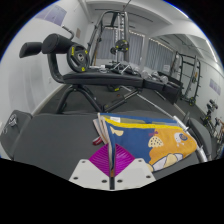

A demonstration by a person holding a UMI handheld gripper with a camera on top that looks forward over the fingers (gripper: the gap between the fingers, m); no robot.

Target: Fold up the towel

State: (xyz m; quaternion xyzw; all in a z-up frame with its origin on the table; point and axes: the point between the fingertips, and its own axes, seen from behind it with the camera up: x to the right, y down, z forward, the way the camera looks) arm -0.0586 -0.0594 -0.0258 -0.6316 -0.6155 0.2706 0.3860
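Note:
A colourful towel point(158, 142), yellow and blue with orange and white patches, lies on the grey surface point(45, 125) just ahead of and to the right of my fingers. My gripper point(108, 162) is shut, its magenta pads point(96, 160) pressed together on a thin edge of the towel. That edge rises from between the pads towards the towel's near left corner point(100, 122). The rest of the towel spreads away to the right, partly rumpled.
Beyond the grey surface stands black gym equipment: a padded bench and frame point(95, 72) and a weight machine point(120, 40). Further machines stand at the far right point(185, 75). Bare grey surface lies to the left of the towel.

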